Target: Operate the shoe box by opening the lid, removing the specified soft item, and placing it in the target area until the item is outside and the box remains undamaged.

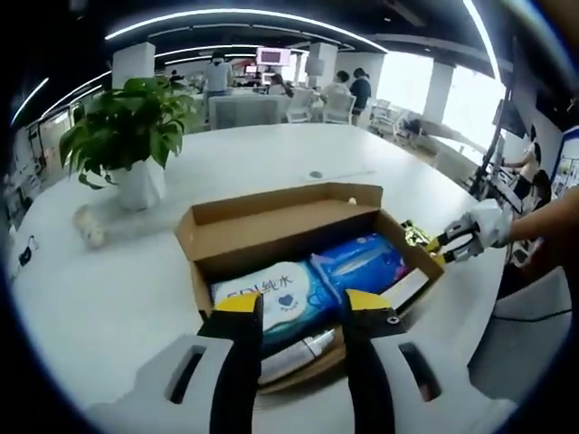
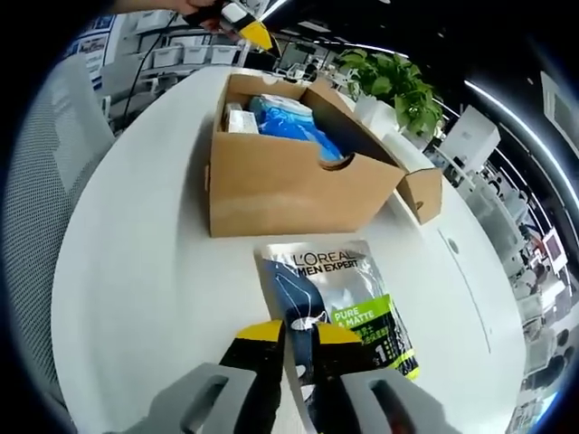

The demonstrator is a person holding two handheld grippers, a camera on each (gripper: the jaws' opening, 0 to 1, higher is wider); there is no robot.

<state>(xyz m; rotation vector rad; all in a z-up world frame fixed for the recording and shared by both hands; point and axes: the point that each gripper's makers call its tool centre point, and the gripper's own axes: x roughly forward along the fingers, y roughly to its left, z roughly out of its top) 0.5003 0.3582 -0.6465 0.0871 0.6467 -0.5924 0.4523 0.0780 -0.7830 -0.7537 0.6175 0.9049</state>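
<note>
The open brown shoe box [image 1: 271,212] stands on the white table and holds a white wipes pack [image 1: 271,294], a blue soft pack [image 1: 362,262] and a white tube [image 1: 294,354]. My left gripper [image 1: 303,307] is open, its jaws over the box's near wall with nothing between them. In the right gripper view a silver L'Oréal pouch [image 2: 330,298] lies flat on the table in front of the box [image 2: 280,190]. My right gripper [image 2: 300,336] is shut on the pouch's near edge. The right gripper [image 1: 452,246] also appears beside the box's right wall. The left gripper [image 2: 249,27] shows behind the box.
A potted plant [image 1: 127,127] in a white pot stands on the table beyond the box, with a small beige object [image 1: 89,226] beside it. The box's lid flap [image 2: 421,190] hangs off its far side. Chairs and people are in the background.
</note>
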